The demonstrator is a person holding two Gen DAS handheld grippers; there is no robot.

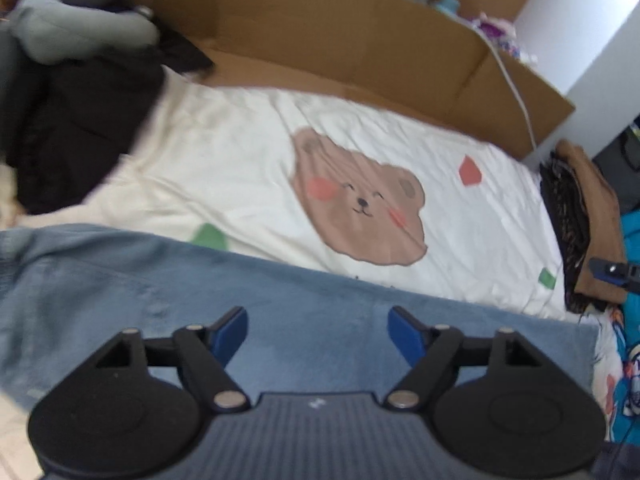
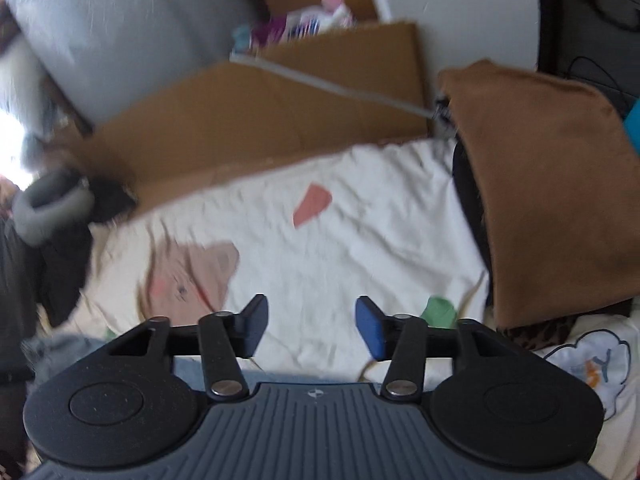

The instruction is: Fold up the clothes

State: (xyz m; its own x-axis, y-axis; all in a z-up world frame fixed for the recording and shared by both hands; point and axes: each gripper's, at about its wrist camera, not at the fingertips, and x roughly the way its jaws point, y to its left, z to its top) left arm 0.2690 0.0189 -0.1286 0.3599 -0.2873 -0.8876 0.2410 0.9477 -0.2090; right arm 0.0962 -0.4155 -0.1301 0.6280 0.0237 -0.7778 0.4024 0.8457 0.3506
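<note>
A blue garment (image 1: pixel 200 292) lies spread flat across the near part of a white bed sheet with a bear print (image 1: pixel 360 200). My left gripper (image 1: pixel 318 334) is open and empty, hovering just above the blue garment. My right gripper (image 2: pixel 312 326) is open and empty above the white sheet (image 2: pixel 340 240); a strip of the blue garment (image 2: pixel 312 374) shows just under its fingers. The tip of the right gripper (image 1: pixel 614 272) also shows at the right edge of the left wrist view.
A folded brown garment on a dark patterned one (image 1: pixel 584 224) is stacked at the bed's right end, also in the right wrist view (image 2: pixel 560 200). Black and grey clothes (image 1: pixel 72 120) are piled at the left. Cardboard panels (image 1: pixel 340 40) line the far side.
</note>
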